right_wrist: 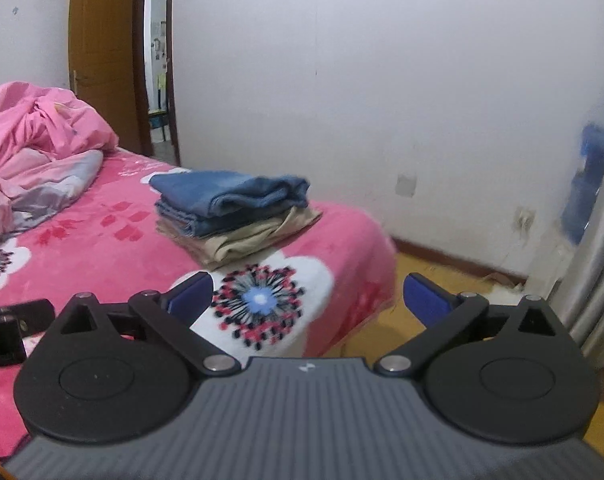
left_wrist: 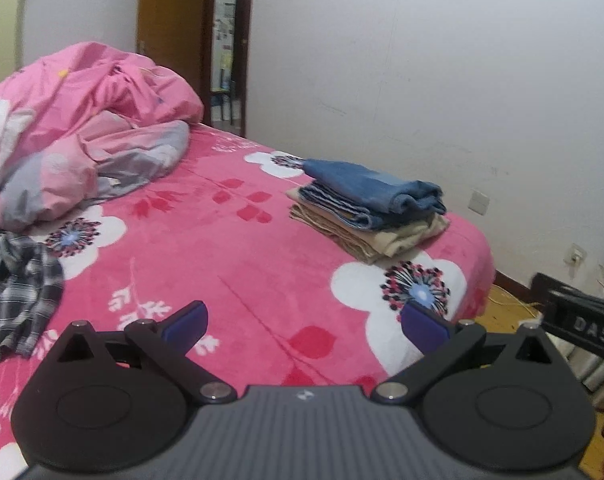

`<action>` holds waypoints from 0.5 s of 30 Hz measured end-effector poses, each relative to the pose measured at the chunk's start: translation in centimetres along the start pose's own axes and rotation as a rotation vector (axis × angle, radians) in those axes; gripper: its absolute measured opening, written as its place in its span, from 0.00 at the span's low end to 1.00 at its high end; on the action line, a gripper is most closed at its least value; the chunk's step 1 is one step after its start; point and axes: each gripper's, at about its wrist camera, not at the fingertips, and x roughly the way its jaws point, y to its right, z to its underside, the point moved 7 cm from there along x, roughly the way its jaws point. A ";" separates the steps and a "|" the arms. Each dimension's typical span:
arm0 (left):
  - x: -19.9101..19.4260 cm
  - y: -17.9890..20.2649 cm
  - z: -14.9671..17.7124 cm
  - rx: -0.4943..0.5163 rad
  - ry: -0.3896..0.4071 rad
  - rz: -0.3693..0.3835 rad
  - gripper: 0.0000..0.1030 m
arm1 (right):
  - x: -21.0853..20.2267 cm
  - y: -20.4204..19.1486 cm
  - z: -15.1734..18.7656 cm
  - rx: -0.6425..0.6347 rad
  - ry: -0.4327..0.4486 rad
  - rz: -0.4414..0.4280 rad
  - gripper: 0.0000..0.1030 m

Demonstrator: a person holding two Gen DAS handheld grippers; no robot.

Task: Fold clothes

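Tongs, left (left_wrist: pixel 305 322) and right (right_wrist: pixel 308 298), gape wide, empty, tilted down toward the folded jeans (left_wrist: pixel 372 192).

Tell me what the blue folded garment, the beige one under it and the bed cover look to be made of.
Blue folded garment: probably denim, matte, with faded patches and pale stitched edges. Beige garment: seems a thin woven cotton or twill, matte, lying in flat creases; the weave is too small to tell. Bed cover: looks like plush fleece, soft nap with faint sheen and brush marks.
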 end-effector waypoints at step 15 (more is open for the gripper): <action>-1.6 1.7 -1.0 0.078 0.053 -0.016 1.00 | -1.2 -1.0 -1.3 -0.098 -0.020 -0.017 0.99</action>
